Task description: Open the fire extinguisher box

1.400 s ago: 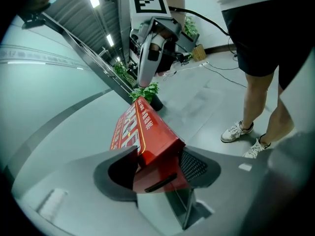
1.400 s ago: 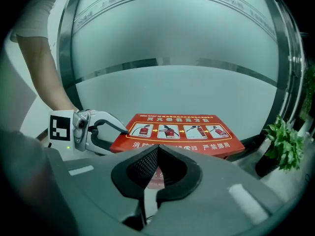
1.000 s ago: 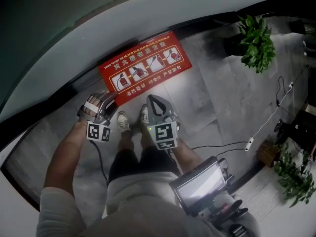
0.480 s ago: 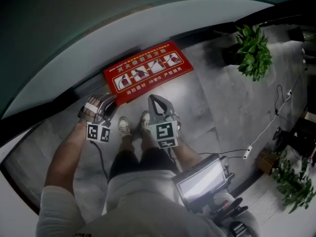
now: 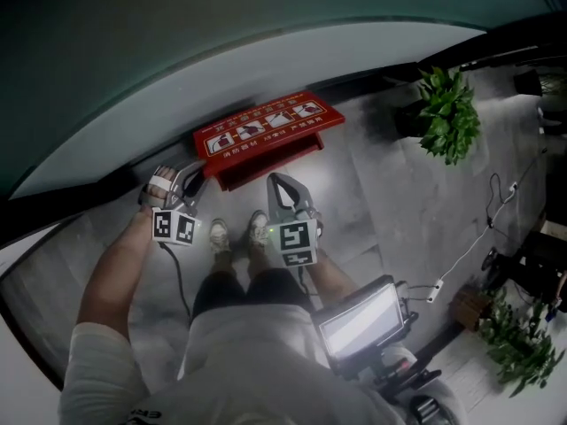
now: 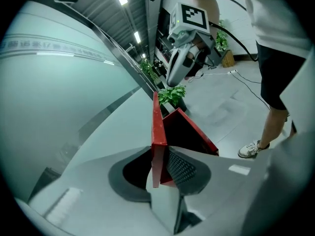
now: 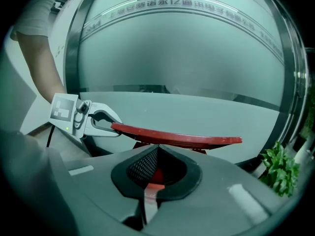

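Observation:
The red fire extinguisher box (image 5: 266, 163) lies on the floor against a curved glass wall. Its lid (image 5: 266, 124) with the picture label is tilted up off the box. My left gripper (image 5: 190, 181) straddles the lid's left end. In the left gripper view the lid edge (image 6: 157, 132) runs between the jaws, which are closing: the lower pad (image 6: 181, 167) touches it and a dark gap shows on the other side. The right gripper view shows the lid (image 7: 177, 134) edge-on with the left gripper (image 7: 106, 124) at its end. My right gripper (image 5: 282, 184) hangs shut and empty before the box front.
A potted plant (image 5: 447, 113) stands right of the box and another (image 5: 514, 335) at the lower right. A white cable (image 5: 469, 246) trails over the tiled floor. The person's shoes (image 5: 217, 233) stand just before the box. A screen device (image 5: 359, 321) hangs at the waist.
The lid has swung up from lying flat to a clear tilt, its left end rising with my left gripper. The right gripper has kept its place.

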Tool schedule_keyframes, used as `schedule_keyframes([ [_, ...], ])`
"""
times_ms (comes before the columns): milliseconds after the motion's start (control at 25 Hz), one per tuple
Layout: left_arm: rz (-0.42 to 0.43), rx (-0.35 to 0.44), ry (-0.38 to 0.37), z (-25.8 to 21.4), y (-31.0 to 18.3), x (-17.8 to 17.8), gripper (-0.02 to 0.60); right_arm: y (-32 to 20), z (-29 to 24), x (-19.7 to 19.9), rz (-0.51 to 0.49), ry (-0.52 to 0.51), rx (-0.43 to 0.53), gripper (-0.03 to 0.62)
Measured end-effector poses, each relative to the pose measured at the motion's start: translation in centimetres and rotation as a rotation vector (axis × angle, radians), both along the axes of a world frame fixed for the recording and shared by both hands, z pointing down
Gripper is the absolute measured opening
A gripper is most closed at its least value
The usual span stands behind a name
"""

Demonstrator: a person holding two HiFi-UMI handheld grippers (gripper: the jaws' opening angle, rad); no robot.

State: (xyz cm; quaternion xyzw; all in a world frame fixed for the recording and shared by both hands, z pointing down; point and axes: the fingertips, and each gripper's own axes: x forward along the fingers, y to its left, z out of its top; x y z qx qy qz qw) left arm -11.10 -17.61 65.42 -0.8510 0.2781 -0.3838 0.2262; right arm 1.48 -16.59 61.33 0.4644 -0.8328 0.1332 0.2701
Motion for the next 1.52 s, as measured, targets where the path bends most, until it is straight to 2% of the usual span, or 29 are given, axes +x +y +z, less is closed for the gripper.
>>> schedule_keyframes([
  [280,-0.086,-0.03,0.053,-0.8,-0.8,-0.6,0.089,-0.7,-1.8,-0.3,-0.024,-0.011,0.036,0.012],
  [680,-0.248,-0.212,0.149,-1.4,-3.6,-2.4,0.087,-3.6,-3.6,-0.2,-0.068,-0.033,0.057,0.012],
  [880,-0.33,-0.25,0.203,-1.7,-5.2,-3.2,0.087,-5.0,-4.0,-0.2,-0.094,-0.037,0.054,0.012],
  [1240,-0.41,-0.307,0.323,-1.9,-8.3,-4.5,0.089,-7.9,-3.8,-1.1,-0.037,-0.007,0.019,0.012],
  [1520,-0.456,-0.393,0.425,-1.8,-10.8,-5.7,0.087,-10.0,-4.7,-2.7,0.012,0.004,0.004,0.012],
])
